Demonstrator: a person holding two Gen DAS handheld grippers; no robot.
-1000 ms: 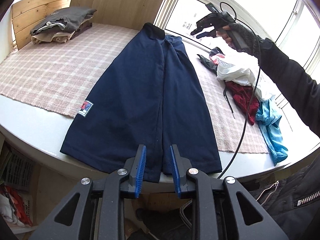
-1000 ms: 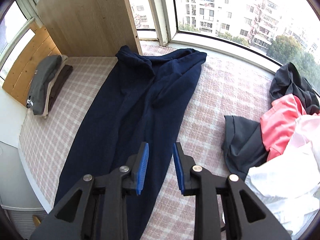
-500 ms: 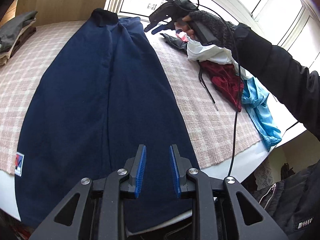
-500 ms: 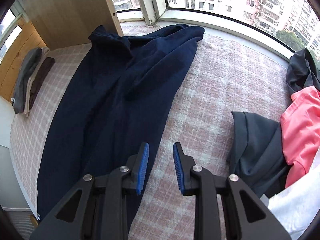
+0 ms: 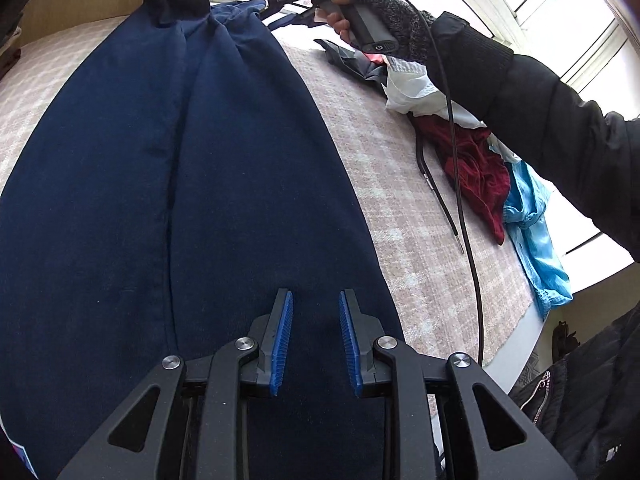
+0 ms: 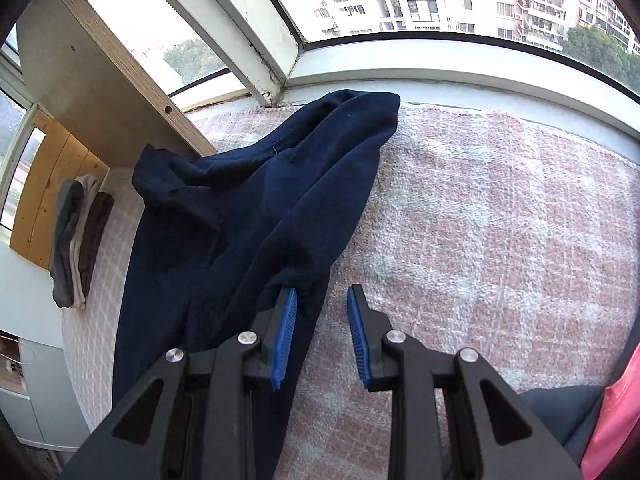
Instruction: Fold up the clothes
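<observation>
A navy blue garment (image 5: 160, 180) lies spread lengthwise on the pink checked cloth (image 5: 380, 160). My left gripper (image 5: 314, 294) hovers low over the garment's near part, close to its right edge, open with nothing pinched. In the right wrist view the garment's far end (image 6: 248, 216) is rumpled below the window corner. My right gripper (image 6: 322, 290) is open at the garment's right edge. Its left fingertip (image 6: 289, 300) touches a fold of the fabric, and its right fingertip is over bare cloth. A gloved hand (image 5: 384, 12) holds that gripper at the far end.
Unfolded clothes are heaped on the right: white (image 5: 412, 88), dark red (image 5: 472, 160), light blue (image 5: 536, 240), pink (image 6: 616, 412) and dark grey (image 6: 560, 404). A folded stack (image 6: 78, 240) sits far left by a wooden panel (image 6: 100, 80). A black cable (image 5: 474, 260) hangs across the cloth.
Both grippers have dropped closer to the garment. The left one slid across it toward its right edge. The right one moved in on the right edge near the far end.
</observation>
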